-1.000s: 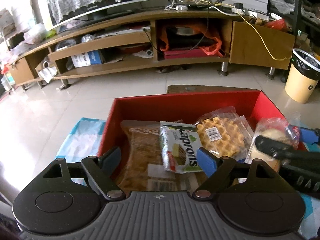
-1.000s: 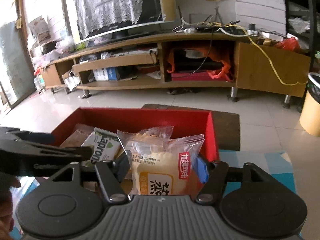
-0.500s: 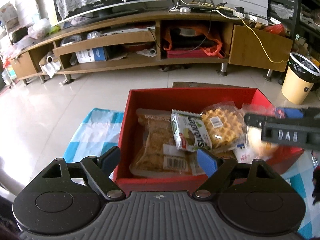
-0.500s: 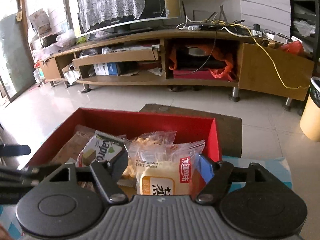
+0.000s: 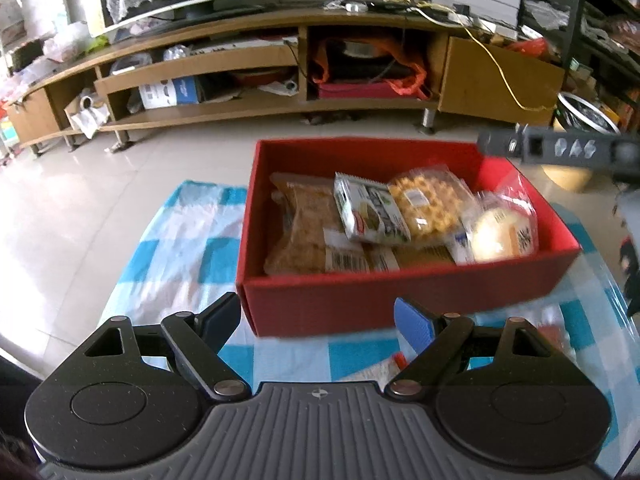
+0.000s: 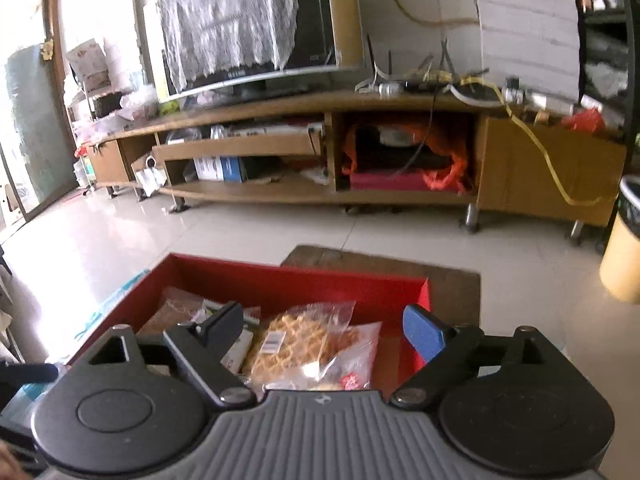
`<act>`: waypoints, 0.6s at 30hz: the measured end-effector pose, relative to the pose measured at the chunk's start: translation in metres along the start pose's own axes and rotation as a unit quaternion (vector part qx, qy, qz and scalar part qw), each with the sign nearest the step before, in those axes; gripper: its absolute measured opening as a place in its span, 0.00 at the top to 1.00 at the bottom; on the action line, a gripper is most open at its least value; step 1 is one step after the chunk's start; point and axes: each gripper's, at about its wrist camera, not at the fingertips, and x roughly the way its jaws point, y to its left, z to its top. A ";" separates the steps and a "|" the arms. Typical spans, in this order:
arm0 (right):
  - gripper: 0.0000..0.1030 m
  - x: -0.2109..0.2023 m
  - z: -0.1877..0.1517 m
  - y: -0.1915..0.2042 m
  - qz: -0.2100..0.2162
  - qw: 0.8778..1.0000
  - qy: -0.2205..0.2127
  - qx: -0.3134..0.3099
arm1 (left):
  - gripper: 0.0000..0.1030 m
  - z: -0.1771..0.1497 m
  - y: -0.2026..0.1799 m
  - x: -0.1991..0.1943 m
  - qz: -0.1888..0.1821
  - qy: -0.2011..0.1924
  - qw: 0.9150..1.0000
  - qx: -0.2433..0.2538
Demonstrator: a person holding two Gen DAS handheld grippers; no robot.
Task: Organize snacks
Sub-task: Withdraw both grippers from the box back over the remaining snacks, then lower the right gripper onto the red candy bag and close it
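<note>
The left gripper (image 5: pixel 318 316) is closest in its own view. Its jaws are spread wide with nothing between them. It hangs over a blue and white checked cloth (image 5: pixel 188 248), just in front of the near wall of a red box (image 5: pixel 400 292). The box sits on that cloth.

Inside the box lie the snacks. At the left is a long brown biscuit pack (image 5: pixel 304 232). A green and white cracker pack (image 5: pixel 370 214) leans on top of it. Next to that is a waffle in a clear bag (image 5: pixel 426 206). At the right end is a round bun in a clear bag (image 5: pixel 500 228), lying against the box's right wall.

The right gripper (image 6: pixel 324 326) is above the right part of the box. Its jaws are opening and the pads press on nothing. Below it, in its own view, the waffle bag and the top of the bun bag (image 6: pixel 352 364) rest in the box, not held. In the left view, only a blurred black piece of this gripper shows, at the upper right over the far corner of the box.

Past the box is a shiny tiled floor (image 5: pixel 120 184). Farther back stands a long wooden TV stand (image 5: pixel 256 104) with cluttered shelves. A yellow trash bin (image 6: pixel 620 260) stands at the far right. A TV with a lace cover (image 6: pixel 240 28) sits on top of the stand.
</note>
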 end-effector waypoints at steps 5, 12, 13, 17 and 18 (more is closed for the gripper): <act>0.18 -0.035 -0.016 0.007 0.022 1.000 -0.008 -0.006 | 0.14 -0.012 0.005 -0.006 -0.005 0.005 1.000 0.011; 0.18 -0.074 -0.085 0.017 0.062 0.997 0.042 0.021 | 0.14 -0.047 0.015 -0.013 -0.031 0.043 0.999 0.008; 0.18 -0.078 -0.096 0.018 0.063 0.996 0.050 0.028 | 0.14 -0.056 0.013 -0.015 -0.037 0.048 0.998 0.016; 0.18 -0.086 -0.126 0.012 0.074 0.992 0.076 0.067 | 0.14 -0.081 0.006 -0.020 -0.068 0.069 0.994 0.044; 0.18 -0.087 -0.131 0.011 0.075 0.991 0.080 0.073 | 0.14 -0.085 0.005 -0.019 -0.074 0.074 0.993 0.048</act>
